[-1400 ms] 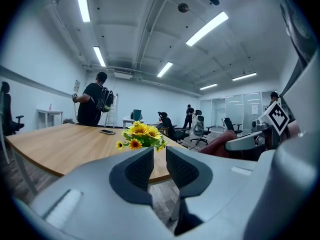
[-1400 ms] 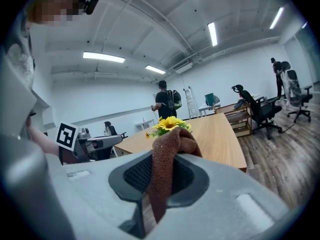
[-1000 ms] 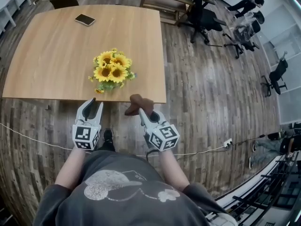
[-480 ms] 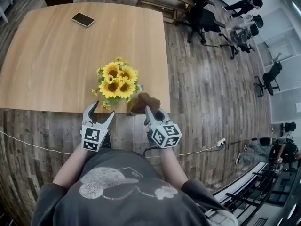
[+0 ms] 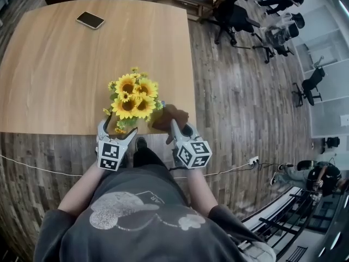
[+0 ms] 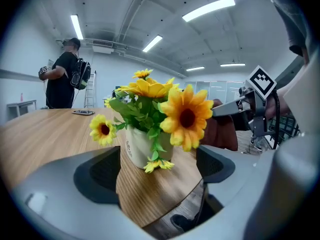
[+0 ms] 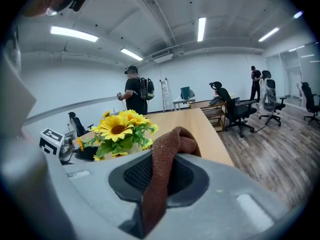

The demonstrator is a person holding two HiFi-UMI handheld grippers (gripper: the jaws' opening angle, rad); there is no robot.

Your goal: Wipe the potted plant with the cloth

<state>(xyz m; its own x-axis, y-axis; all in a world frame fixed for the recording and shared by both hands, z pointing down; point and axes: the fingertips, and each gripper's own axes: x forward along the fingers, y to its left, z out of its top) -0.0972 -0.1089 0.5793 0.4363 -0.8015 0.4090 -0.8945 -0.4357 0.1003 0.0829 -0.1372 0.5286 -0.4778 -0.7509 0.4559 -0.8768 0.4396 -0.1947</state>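
A potted plant [image 5: 132, 98] of yellow sunflowers in a white pot [image 6: 141, 145] stands near the front edge of the wooden table [image 5: 60, 64]. My left gripper [image 5: 118, 129] sits just in front of the pot with its jaws opening and nothing pressed between them; the pot shows ahead through the gap. To the right of the flowers my right gripper [image 5: 177, 124] is shut on a brown cloth [image 5: 170, 117], which sticks up between the pads in the right gripper view, cloth [image 7: 164, 171].
A phone [image 5: 90, 19] lies at the table's far left. Office chairs [image 5: 234, 12] and a low shelf stand on the wood floor to the right. A person with a backpack [image 6: 66, 79] stands beyond the table. A cable [image 5: 32, 160] runs across the floor.
Both grippers moved forward up to the plant at the table's edge. The left jaws have spread wider. The brown cloth stays in the right gripper, now beside the flowers.
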